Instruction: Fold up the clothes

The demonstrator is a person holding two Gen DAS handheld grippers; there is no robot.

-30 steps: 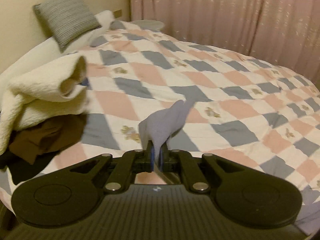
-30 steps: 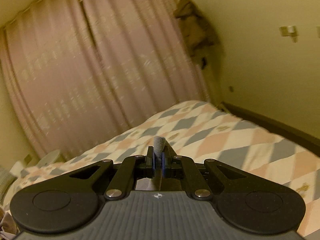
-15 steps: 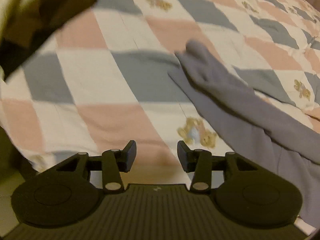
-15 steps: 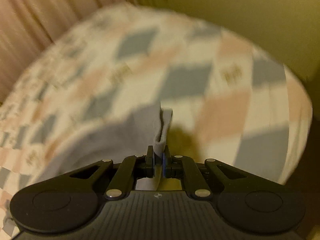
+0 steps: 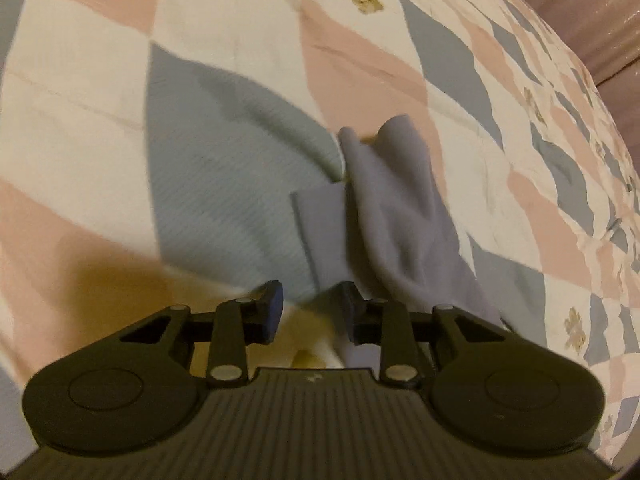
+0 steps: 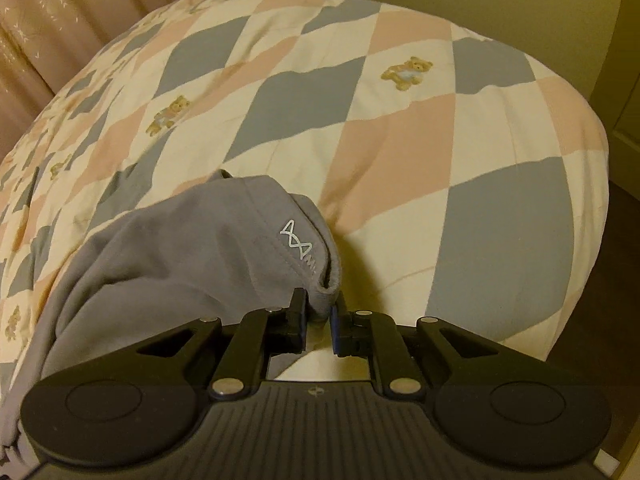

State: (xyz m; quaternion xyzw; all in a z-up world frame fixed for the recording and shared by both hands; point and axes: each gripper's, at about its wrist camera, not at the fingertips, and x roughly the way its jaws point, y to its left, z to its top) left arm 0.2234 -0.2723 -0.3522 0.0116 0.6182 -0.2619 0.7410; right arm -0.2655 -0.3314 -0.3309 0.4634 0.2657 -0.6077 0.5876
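Left gripper (image 5: 310,310): its jaws stand wide apart and hold nothing. A second ago they were clamped on a corner of the grey garment (image 5: 394,216) and held it up over the bed; half a second ago they had already let go.
Garment, left view: it lies on the quilt (image 5: 224,60), just ahead and to the right of the open jaws, a bunched fold rising at its far end and a flat hemmed flap on its left.
Right gripper (image 6: 319,314): a second ago it held a tuft of cloth high, facing the curtain (image 6: 48,20). Now it is low over the near end of the bed. The jaws sit close on either side of the garment's hem (image 6: 326,286); they look parted a little, so whether they pinch it I cannot tell.
Garment, right view: it spreads left and near from the jaws across the quilt.
Meaning for the task: the piece is laid down, by my reading; smoothing and the first fold are not yet done.
Cloth: soft grey jersey, matte, stitched seam along the edge, a small white zigzag logo (image 6: 298,246) near the hem; it will sag and crease readily.
Quilt: padded, puffy, diamond patches of pink, grey-blue and cream with small teddy bear prints (image 6: 406,72).
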